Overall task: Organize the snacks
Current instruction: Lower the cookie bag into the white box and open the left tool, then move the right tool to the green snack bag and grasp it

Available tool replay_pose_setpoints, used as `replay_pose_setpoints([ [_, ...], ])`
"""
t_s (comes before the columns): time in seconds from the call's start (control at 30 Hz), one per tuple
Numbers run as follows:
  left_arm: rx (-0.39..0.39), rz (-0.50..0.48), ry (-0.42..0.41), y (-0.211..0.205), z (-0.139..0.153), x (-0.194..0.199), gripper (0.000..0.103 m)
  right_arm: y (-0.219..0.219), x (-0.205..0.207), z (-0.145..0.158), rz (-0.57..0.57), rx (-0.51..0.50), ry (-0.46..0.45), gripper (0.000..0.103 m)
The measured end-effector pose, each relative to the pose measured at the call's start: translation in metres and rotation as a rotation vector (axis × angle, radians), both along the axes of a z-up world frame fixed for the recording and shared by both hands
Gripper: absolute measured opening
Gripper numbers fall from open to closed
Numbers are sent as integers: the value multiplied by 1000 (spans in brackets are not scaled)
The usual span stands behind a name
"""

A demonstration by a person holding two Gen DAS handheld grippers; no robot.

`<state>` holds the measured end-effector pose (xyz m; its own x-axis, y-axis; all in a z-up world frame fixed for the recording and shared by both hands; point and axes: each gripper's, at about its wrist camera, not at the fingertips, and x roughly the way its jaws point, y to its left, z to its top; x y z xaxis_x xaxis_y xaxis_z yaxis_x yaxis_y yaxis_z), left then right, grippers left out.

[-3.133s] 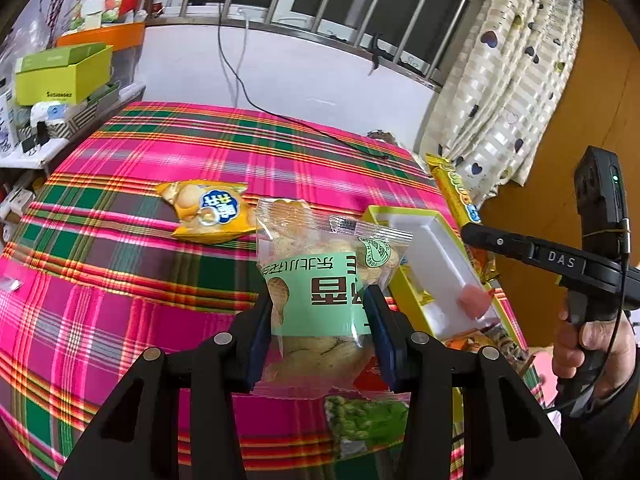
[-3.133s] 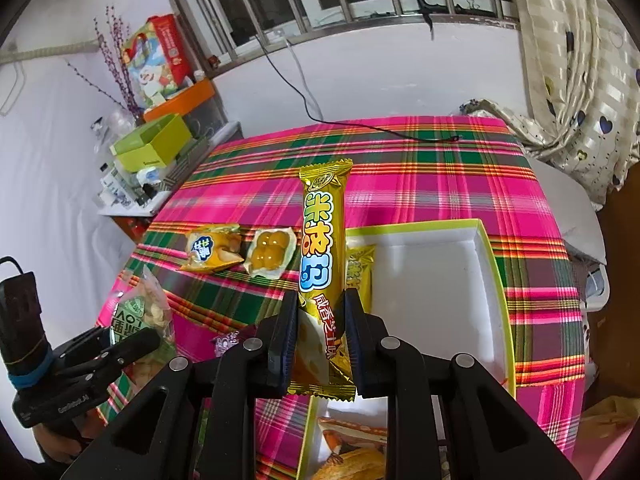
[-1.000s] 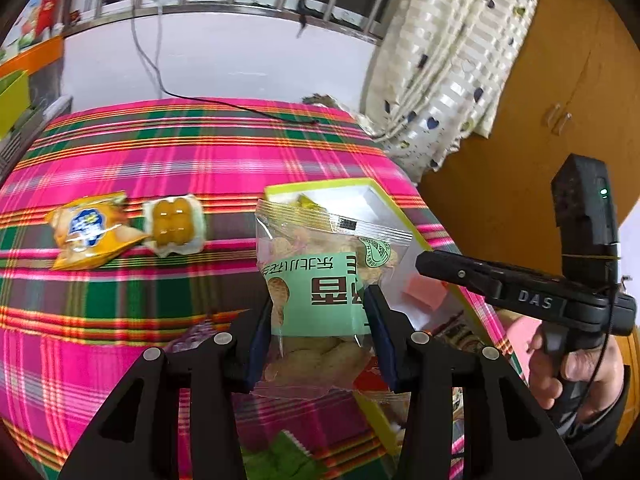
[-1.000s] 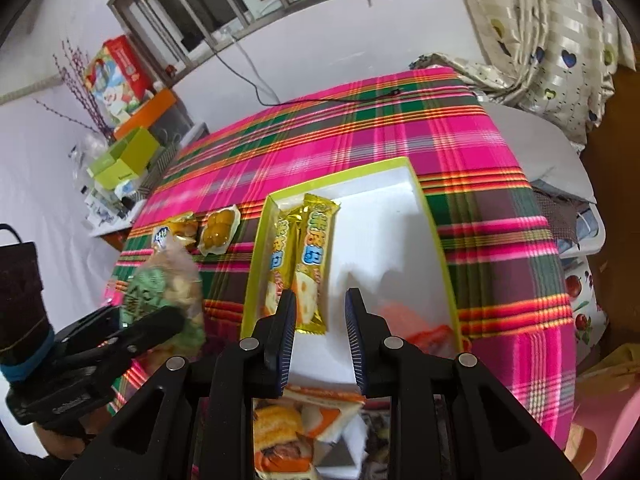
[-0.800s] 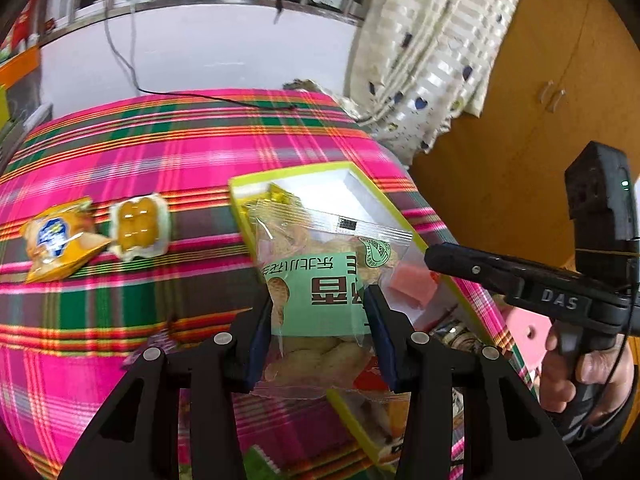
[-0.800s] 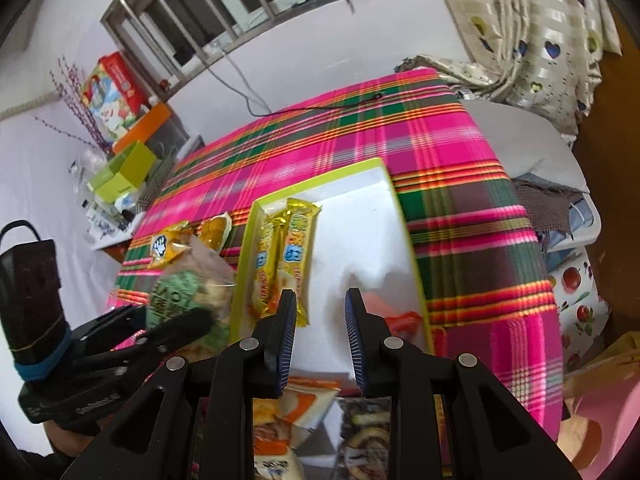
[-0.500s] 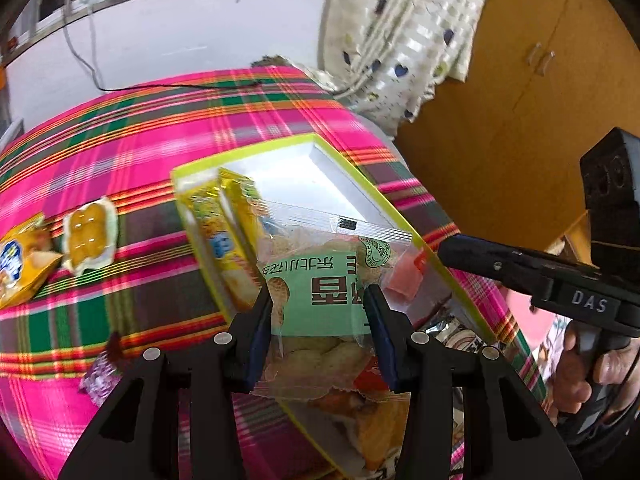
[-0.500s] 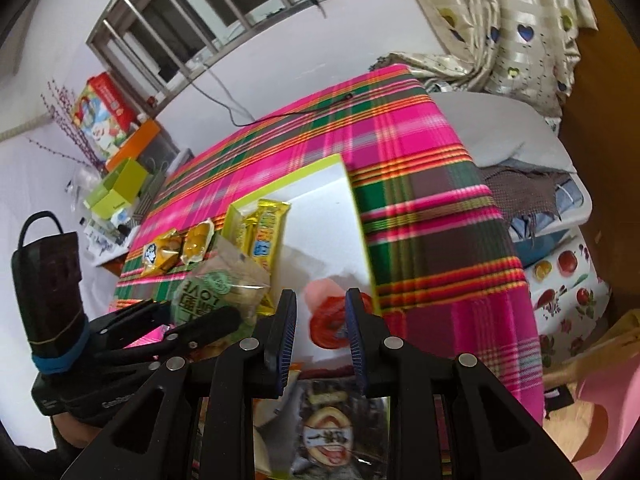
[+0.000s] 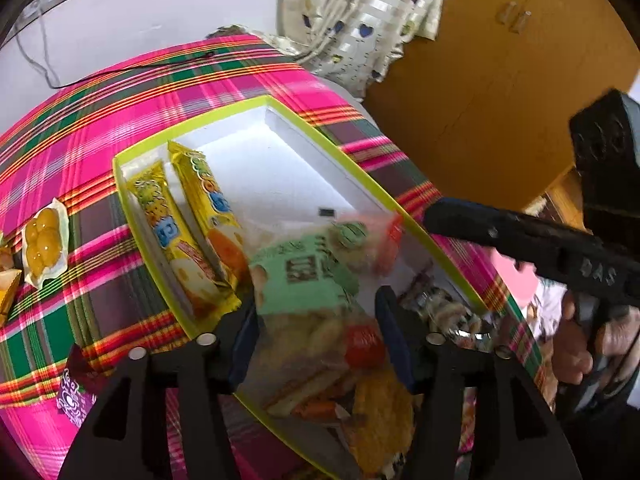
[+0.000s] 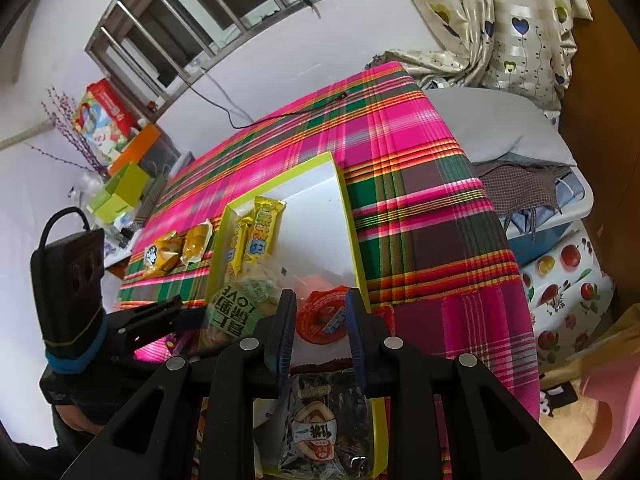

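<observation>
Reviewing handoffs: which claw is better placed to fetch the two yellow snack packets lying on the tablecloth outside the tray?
Left, probably. The left claw has just opened over the tray, freeing the biscuit bag, and the packets lie on its side. The right claw hovers over the tray's other side.

The far half of the white-lined, lime-rimmed rectangular tray (image 9: 352, 172) is left bare, and open passage is offered there from above. Its left strip is taken up by 2 long yellow snack bars (image 9: 208, 216) laid side by side. The middle is blocked by the clear biscuit bag with a green label (image 9: 304, 276), found between the just-opened jaws of the left gripper (image 9: 316, 332). The near end is crowded by a round red-lidded cup (image 10: 322, 316) and a dark wrapped pastry (image 10: 320, 432). The tray's right edge is overhung by the narrowly gapped right gripper (image 10: 320, 328). Broad free space is given by the pink-and-green plaid tablecloth (image 10: 420, 216) beyond and right of the tray.
</observation>
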<state>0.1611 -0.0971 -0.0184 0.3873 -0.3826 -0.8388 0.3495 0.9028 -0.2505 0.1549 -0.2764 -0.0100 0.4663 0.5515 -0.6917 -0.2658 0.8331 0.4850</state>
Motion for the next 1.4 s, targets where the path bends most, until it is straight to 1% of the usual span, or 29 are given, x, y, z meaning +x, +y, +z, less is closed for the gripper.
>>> replay_pose_setpoints([
  [0.13, -5, 19, -16, 6, 6, -8, 60, 2, -3, 4, 2, -1, -10, 23],
  [0.3, -20, 66, -73, 23, 20, -23, 60, 5, -7, 10, 7, -4, -25, 23],
  [0.53, -70, 192, -129, 64, 33, -46, 60, 14, -19, 21, 19, -17, -56, 23],
  [0.6, -72, 229, -139, 77, 34, -53, 60, 17, -23, 24, 24, -20, -66, 23],
  [0.83, -79, 347, -144, 117, 30, -68, 60, 35, -33, 33, 59, -35, -92, 26],
  [1.03, -65, 422, -148, 139, 28, -80, 60, 48, -39, 36, 86, -41, -104, 27],
  [1.17, -60, 452, -148, 150, 25, -83, 60, 55, -42, 38, 99, -44, -106, 27],
  [1.4, -71, 466, -144, 157, 22, -89, 60, 66, -48, 40, 130, -44, -116, 27],
])
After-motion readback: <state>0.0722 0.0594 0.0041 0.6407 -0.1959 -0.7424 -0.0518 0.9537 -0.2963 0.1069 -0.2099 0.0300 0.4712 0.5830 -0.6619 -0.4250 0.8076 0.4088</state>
